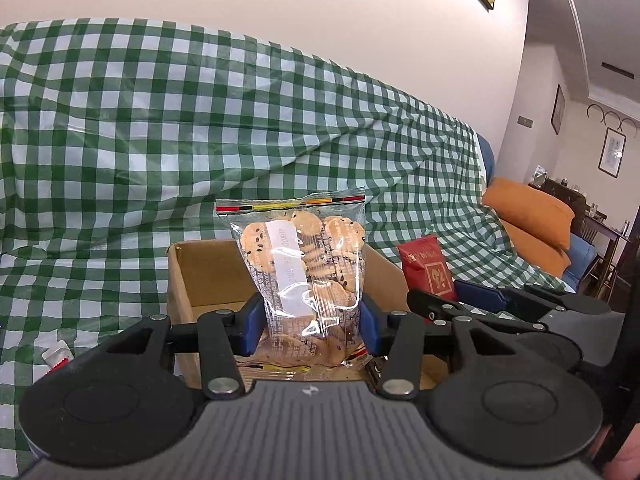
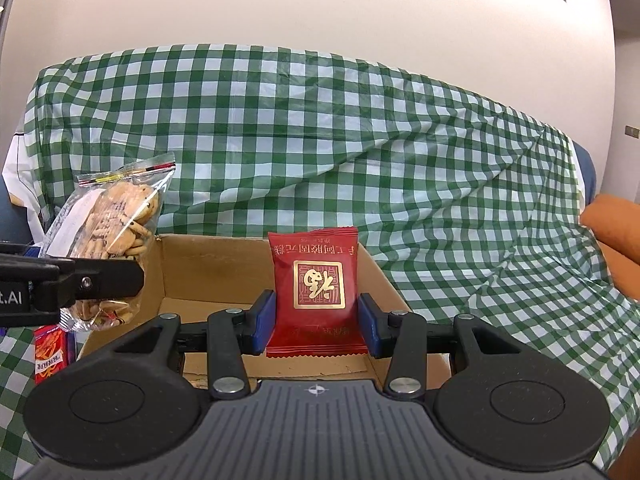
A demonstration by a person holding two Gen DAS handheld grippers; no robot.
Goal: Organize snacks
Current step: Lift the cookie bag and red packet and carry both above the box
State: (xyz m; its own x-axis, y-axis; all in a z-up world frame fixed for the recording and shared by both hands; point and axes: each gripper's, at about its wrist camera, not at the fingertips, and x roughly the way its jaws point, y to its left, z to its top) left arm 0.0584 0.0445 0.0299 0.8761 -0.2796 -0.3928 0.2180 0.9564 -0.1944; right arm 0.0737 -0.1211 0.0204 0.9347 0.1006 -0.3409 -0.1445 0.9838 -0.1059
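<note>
My left gripper [image 1: 311, 326] is shut on a clear bag of cookies [image 1: 304, 256] and holds it upright above an open cardboard box [image 1: 188, 276]. My right gripper [image 2: 316, 324] is shut on a red snack packet [image 2: 314, 280] with a gold square emblem, held upright above the same box [image 2: 200, 272]. The red packet also shows in the left wrist view [image 1: 426, 268], to the right of the cookies. The cookie bag also shows in the right wrist view [image 2: 114, 232], at the left with the left gripper's finger across it.
A green-and-white checked cloth [image 1: 160, 120] covers the sofa behind and the surface under the box. A small red-and-white packet [image 1: 56, 356] lies left of the box; in the right wrist view a red-orange snack packet [image 2: 48, 354] lies there. Orange cushions [image 1: 532, 220] sit at the right.
</note>
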